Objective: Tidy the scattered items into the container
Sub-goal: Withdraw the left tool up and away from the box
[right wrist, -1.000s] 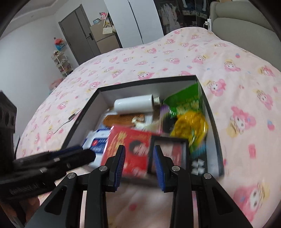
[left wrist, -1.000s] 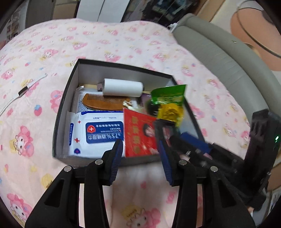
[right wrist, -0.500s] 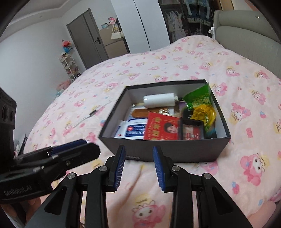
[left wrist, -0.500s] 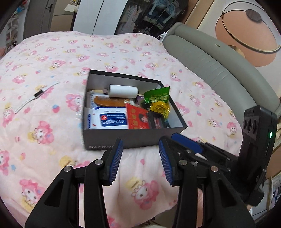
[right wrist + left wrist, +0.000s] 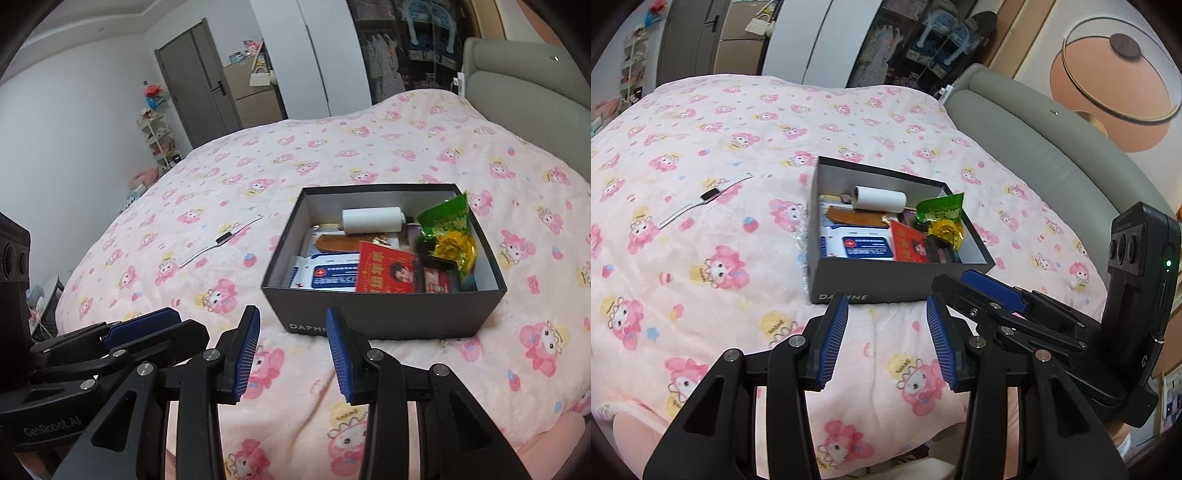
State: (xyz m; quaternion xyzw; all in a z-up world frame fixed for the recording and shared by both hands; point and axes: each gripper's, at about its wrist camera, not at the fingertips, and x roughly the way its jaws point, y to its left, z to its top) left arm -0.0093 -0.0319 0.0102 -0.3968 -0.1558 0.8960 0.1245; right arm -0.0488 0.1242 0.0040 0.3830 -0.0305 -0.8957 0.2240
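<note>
Matt card, soft cloth, glossy wrappers

Ahead of both grippers the box looks like matt dark cardboard on a fleecy printed blanket. Inside it: a smooth white paper roll, a wooden comb, a glossy plastic wipes pack, and shiny green and crinkled gold foil wrappers. The left gripper's fingers carry ribbed blue pads on matt black plastic.

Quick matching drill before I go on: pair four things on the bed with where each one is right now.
Things:
1. white roll
2. watch
3. green snack bag
4. wet wipes pack

Places:
A. on the blanket, outside the box
B. in the box, against the far wall
C. in the box, near left corner
D. in the box, far right corner

Pairs: 1-B, 2-A, 3-D, 4-C
</note>
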